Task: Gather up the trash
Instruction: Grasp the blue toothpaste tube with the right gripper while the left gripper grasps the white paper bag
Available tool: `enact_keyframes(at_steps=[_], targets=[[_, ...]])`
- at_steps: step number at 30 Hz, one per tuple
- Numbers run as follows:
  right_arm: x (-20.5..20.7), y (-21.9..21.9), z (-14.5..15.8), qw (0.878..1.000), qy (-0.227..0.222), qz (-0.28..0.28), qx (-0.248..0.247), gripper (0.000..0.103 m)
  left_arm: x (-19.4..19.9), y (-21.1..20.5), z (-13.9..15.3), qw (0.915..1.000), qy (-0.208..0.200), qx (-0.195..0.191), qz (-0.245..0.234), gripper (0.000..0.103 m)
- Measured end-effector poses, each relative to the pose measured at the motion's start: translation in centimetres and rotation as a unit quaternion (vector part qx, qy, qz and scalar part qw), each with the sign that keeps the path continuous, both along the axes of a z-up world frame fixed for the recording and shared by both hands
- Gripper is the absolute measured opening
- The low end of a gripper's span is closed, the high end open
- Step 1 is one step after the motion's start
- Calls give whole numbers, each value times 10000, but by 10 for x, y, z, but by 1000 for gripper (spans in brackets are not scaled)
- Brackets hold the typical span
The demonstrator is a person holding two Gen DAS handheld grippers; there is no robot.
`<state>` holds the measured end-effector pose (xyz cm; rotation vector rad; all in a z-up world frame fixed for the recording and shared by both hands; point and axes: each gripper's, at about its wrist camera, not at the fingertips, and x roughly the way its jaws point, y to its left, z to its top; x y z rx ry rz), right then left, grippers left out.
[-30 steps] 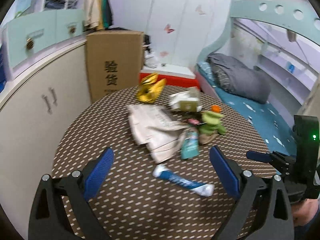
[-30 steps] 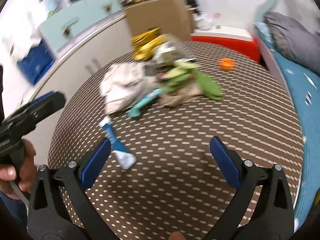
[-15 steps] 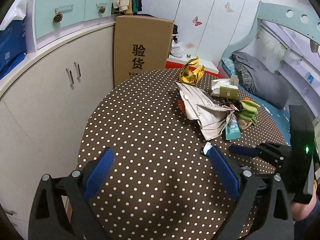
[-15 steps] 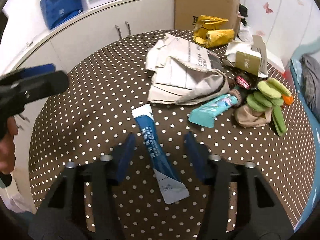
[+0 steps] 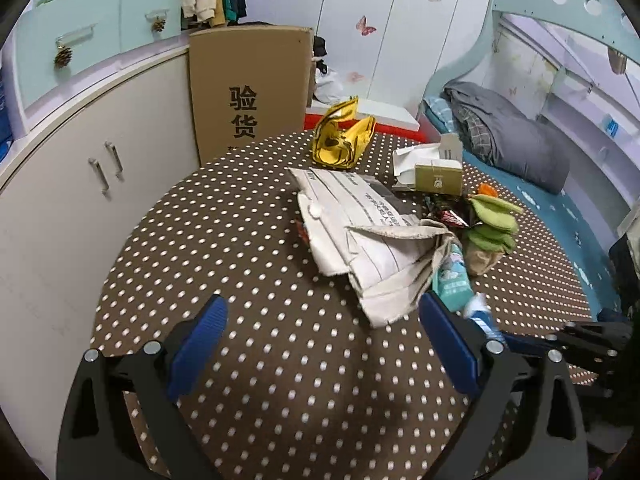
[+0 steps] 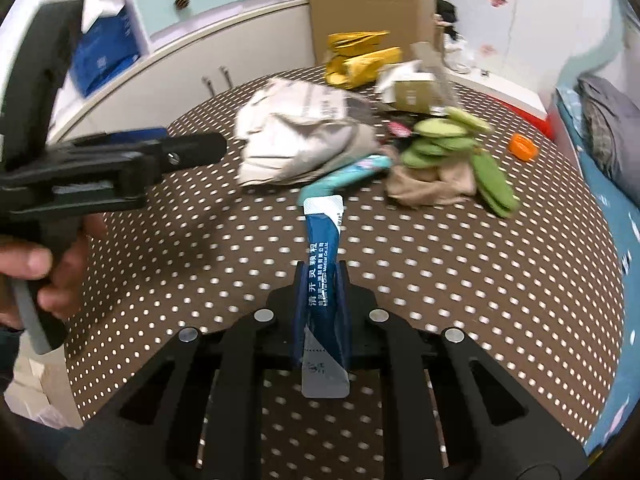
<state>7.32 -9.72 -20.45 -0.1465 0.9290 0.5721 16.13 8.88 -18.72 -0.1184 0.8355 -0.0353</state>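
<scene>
My right gripper (image 6: pixel 322 280) is shut on a blue and white sachet (image 6: pixel 322 256) and holds it above the dotted round table (image 6: pixel 440 264). The sachet's tip also shows in the left wrist view (image 5: pixel 480 314), beside my right gripper (image 5: pixel 560 340). My left gripper (image 5: pixel 320 332) is open and empty over the table's near part; it also shows in the right wrist view (image 6: pixel 192 148). Further trash lies at the table's far side: a teal tube (image 6: pixel 352 174), crumpled beige paper bag (image 5: pixel 368 220), yellow wrapper (image 5: pixel 344 138), small carton (image 5: pixel 438 176), green pads (image 6: pixel 448 140).
A tall cardboard box (image 5: pixel 248 88) stands behind the table. White cabinets (image 5: pixel 80 184) run along the left. A bed with a grey blanket (image 5: pixel 508 136) is on the right. An orange cap (image 6: pixel 522 147) lies near the table's far right edge.
My right gripper has closed on the blue sachet and lifted it off the table. My left gripper has shifted so the trash pile sits more centred ahead.
</scene>
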Motion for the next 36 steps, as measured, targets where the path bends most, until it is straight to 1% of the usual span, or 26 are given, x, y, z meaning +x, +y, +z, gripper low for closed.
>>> enact_keyframes(at_steps=[5,8,9,10,11,12,13,14,16,17,21,24,28,36], targets=[[4,-26,3,9991,22,-349,241,14,24,-2,-11,9999,120,84,53,94],[5,-37,5,9981,33,-493,372,14,40,-4,-18,9997,241,7,23,94],[5,-40,5,9978,32,-533,399,14,43,-6,-18,9997,247,-24,-11,92],[5,-42,6,9975,32,-564,420,14,46,-8,-18,9996,240,-112,-100,79],[5,-44,6,9972,33,-592,449,14,50,-10,-20,9993,296,-169,-161,70],[5,-48,6,9968,47,-626,503,14,53,-13,-21,9984,395,-289,-271,57],[5,-50,7,9964,51,-657,533,14,54,-15,-20,9984,371,-305,-305,54],[5,-52,7,9962,42,-683,534,14,53,-18,-17,9984,328,-287,-364,41],[2,-56,7,9958,31,-720,559,14,51,-20,-12,9975,271,-433,-480,24],[1,-58,9,9955,24,-739,588,14,48,-20,-8,9976,206,-451,-492,23],[0,-66,14,9946,-24,-793,672,14,32,-21,5,9980,14,-343,-523,11],[-1,-74,19,9934,-68,-843,781,14,18,-19,14,9985,-147,-177,-506,9],[-3,-82,24,9919,-114,-899,888,14,-4,-11,27,9984,-309,-86,-464,9],[-6,-97,34,9890,-224,-1012,1059,14,-30,-4,39,9980,-434,-58,-452,8]])
